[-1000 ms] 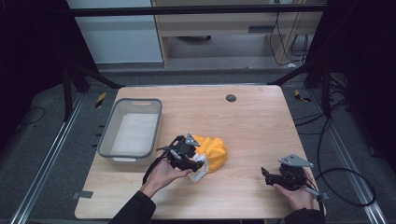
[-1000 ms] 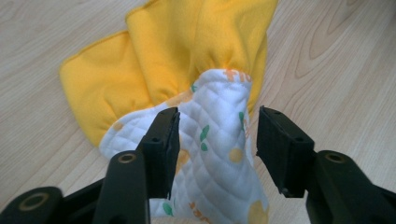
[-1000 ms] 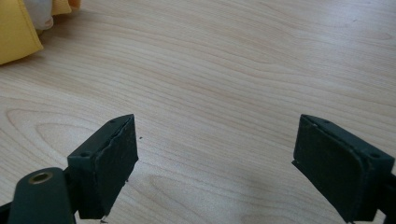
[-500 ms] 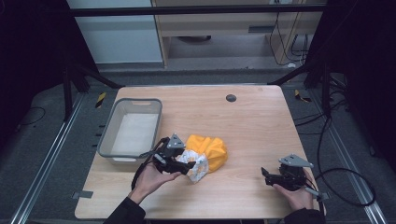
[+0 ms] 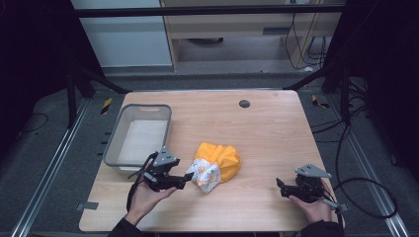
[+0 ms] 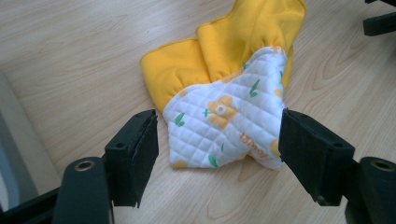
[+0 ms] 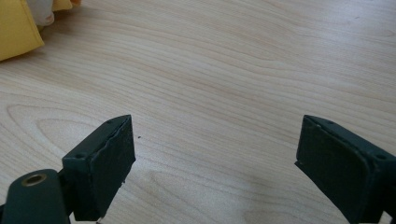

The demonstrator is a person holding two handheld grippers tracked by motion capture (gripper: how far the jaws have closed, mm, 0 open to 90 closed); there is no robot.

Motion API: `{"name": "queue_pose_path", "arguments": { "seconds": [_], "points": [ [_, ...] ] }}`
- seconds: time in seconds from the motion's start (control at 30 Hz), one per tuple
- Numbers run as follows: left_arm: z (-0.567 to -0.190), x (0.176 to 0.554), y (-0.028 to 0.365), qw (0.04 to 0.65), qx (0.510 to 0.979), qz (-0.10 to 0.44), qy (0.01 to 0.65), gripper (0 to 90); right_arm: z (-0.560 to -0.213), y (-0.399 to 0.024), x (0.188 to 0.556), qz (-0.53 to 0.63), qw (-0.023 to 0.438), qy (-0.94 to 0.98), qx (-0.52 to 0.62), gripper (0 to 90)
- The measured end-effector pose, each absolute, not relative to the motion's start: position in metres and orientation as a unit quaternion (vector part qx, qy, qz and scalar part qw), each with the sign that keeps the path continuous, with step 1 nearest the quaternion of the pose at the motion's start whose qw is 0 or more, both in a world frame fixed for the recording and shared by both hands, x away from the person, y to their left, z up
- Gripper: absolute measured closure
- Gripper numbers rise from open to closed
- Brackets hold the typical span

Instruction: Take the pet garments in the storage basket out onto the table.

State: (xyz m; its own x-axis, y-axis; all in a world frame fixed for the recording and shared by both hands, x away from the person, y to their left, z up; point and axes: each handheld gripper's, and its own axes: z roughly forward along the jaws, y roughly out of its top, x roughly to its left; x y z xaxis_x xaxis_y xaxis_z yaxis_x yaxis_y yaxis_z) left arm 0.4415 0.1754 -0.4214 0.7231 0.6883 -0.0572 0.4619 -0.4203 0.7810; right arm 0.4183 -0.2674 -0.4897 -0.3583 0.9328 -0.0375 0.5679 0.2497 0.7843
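Withdrawn leftward, left claw [image 6: 217, 154] gapes before rumpled quilted yellow cloth [image 6: 233, 88].

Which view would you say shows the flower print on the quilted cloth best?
The left gripper view: the quilted cloth lies close, its flowers and leaves sharp. The high view shows it small and blurred; the right gripper view catches a yellow corner.
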Motion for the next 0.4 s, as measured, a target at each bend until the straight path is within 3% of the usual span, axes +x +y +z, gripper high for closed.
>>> {"name": "queue_pose_path", "arguments": {
  "seconds": [0.4],
  "points": [
    [-0.437,0.415,0.212,0.424,0.812,0.149,0.373,26.4,-0.492,-0.267,0.415,0.346,0.259,0.749,0.503,10.0]
  ]
}}
